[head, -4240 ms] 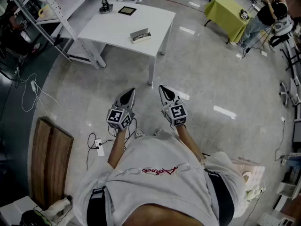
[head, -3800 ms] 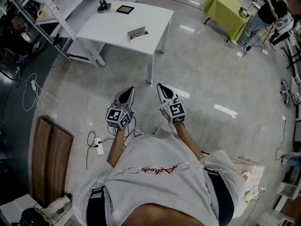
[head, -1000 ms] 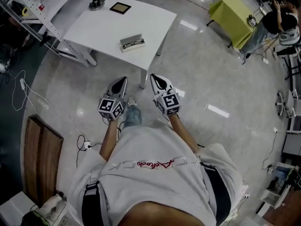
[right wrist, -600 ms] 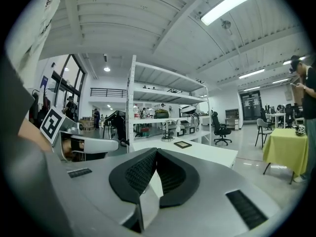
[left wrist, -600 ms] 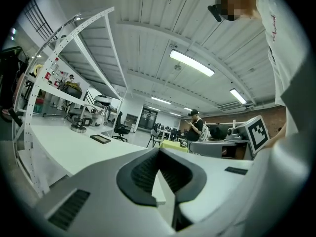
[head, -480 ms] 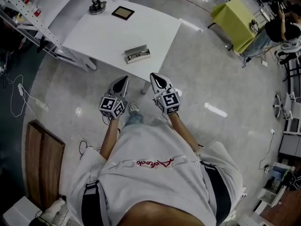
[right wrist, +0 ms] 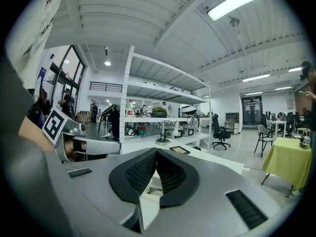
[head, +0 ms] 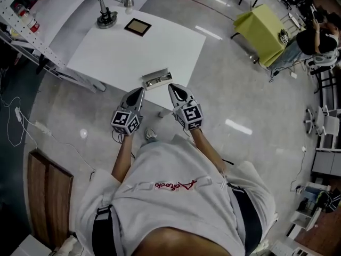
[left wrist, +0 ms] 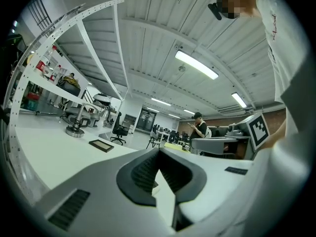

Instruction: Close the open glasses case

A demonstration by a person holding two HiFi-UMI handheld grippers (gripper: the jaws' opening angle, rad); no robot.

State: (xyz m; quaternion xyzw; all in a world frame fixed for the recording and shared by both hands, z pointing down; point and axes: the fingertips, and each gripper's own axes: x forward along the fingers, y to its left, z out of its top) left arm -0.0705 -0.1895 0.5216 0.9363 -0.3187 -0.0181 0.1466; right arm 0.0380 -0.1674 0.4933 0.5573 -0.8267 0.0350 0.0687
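The open glasses case [head: 156,80], a silver box with its lid up, lies near the front edge of the white table [head: 112,52]. Both grippers are held level, side by side, just short of that edge. My left gripper [head: 139,92] points at the case from its near left and its jaws are shut on nothing. My right gripper [head: 173,88] is just right of the case, also shut and empty. In the right gripper view the case [right wrist: 153,189] shows small through the gap below the closed tips [right wrist: 156,151]. In the left gripper view the pads [left wrist: 148,169] meet at the tip.
A desk-lamp stand [head: 106,16] and a dark framed tablet [head: 138,26] sit at the table's far side. Metal shelving [head: 29,23] runs along the left. A yellow-green covered table [head: 265,24] and a person [head: 315,36] are far right. A wooden bench [head: 45,193] and floor cables [head: 21,119] lie left.
The person has walked toward the white table, so the table and case now sit right in front of the gripper tips. Both grippers stay shut and side by side.
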